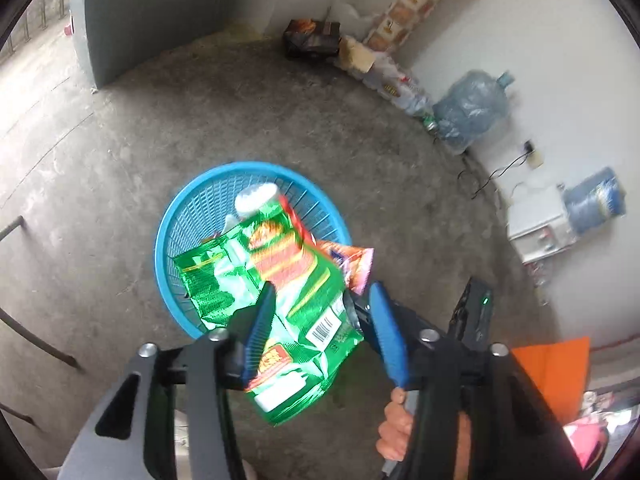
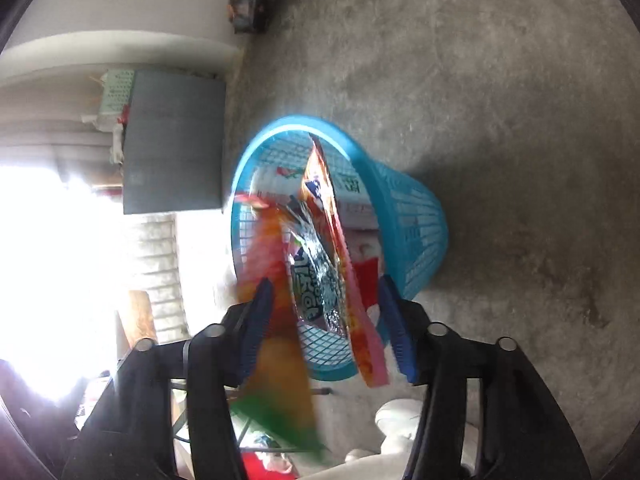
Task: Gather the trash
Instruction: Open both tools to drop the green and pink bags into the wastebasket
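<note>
The left claw (image 1: 322, 328) stands with its two blue fingers (image 1: 260, 332) spread apart, and a green bag (image 1: 296, 300) lies between them. The bag looks blurred, and I cannot tell if it touches the fingers or hangs free; the jaws are clearly not pressed on it. Its upper part is over the blue basket (image 1: 176, 216), its lower part is over the concrete floor (image 1: 120, 140).

The basket stands on the floor and already holds a white cup (image 1: 256, 196) and other wrappers. An orange-pink wrapper (image 1: 356, 264) sticks out over its rim on the right side.

In the right wrist view, the right claw (image 2: 326, 320) is also spread wide. The orange-pink wrapper (image 2: 340, 264) and a silver one (image 2: 316, 280) are between its fingers (image 2: 394, 332), just over the rim of the basket (image 2: 420, 216). They do not seem gripped. A blurred orange and green bag (image 2: 280, 360) crosses the left finger.

Near the wall stand a water jug (image 1: 472, 108) and a dark box (image 1: 312, 38).
</note>
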A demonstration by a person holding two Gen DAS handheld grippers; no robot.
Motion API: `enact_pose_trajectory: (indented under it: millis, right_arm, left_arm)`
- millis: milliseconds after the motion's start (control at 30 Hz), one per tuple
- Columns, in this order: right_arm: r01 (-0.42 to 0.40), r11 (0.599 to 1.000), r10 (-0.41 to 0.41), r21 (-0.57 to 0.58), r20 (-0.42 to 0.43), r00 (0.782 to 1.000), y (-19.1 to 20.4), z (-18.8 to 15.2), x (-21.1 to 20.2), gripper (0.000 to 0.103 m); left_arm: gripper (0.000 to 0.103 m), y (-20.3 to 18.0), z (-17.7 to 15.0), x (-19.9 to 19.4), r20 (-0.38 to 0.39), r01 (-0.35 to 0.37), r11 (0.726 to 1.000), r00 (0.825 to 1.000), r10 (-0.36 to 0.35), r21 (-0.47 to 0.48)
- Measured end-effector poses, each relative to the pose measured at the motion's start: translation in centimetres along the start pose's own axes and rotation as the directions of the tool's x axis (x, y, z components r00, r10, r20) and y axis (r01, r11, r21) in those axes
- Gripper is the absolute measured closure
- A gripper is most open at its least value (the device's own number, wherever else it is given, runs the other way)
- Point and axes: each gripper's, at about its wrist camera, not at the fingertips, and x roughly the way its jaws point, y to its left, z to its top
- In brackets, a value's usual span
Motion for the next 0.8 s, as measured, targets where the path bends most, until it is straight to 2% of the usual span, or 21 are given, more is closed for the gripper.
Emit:
enact_pose_trajectory:
  millis: [67,267,400,500,567,633,667,700,733,800]
  right_arm:
    - [0.022,1.000,-0.021,-0.016,0.029,0.999,-0.4,-0.3,-0.8,0.044]
    - [0.017,1.000,-0.018,0.009,0.041,0.999,-1.1,-0.6,-2.5,0.042]
    - [0.008,0.998,-0.007,-0.062,0.016,1.000,0.4,-1.2,-2.8,0.036]
    - [0.079,0.983,-0.083,-0.165,-0.016,0.996,1.9,-1.9,-1.8,0.035]
    - [0.203,0.945,-0.214,-0.257,-0.018,0.977,2.9,-2.5,-0.5,0.036]
    - [0.316,0.892,-0.334,-0.322,0.000,0.942,3.5,-2.9,0.8,0.058]
    - [0.354,0.874,-0.377,-0.332,-0.004,0.926,3.4,-2.9,1.6,0.079]
    - [0.363,0.874,-0.388,-0.323,-0.015,0.922,3.3,-2.8,2.0,0.086]
    - [0.359,0.880,-0.382,-0.312,-0.016,0.924,3.2,-2.6,2.3,0.087]
    - [0.375,0.865,-0.391,-0.335,0.019,0.920,3.9,-2.4,2.7,0.089]
  left_arm:
    - [0.049,-0.2,-0.1,-1.8,0.042,0.006,1.000,0.999,-0.006,0.011]
    - [0.040,-0.9,-1.2,-8.1,0.162,0.037,0.999,0.986,-0.039,0.012]
    - [0.031,-1.3,-2.1,-13.0,0.208,0.053,0.998,0.976,-0.058,0.028]
    - [0.028,-0.6,-3.7,-16.6,0.238,0.043,0.998,0.970,-0.053,0.047]
    - [0.028,0.3,-5.0,-18.8,0.256,0.021,0.999,0.966,-0.033,0.050]
    - [0.028,1.5,-6.5,-20.8,0.262,0.008,0.999,0.965,-0.017,0.035]
    - [0.028,2.2,-7.3,-21.8,0.259,0.005,1.000,0.966,-0.010,0.017]
    - [0.028,3.1,-8.2,-22.9,0.261,0.004,1.000,0.965,-0.003,-0.003]
    - [0.028,3.9,-9.0,-23.8,0.265,-0.002,1.000,0.964,0.008,-0.021]
    - [0.028,5.6,-11.1,-25.7,0.278,-0.023,0.998,0.960,0.037,-0.055]
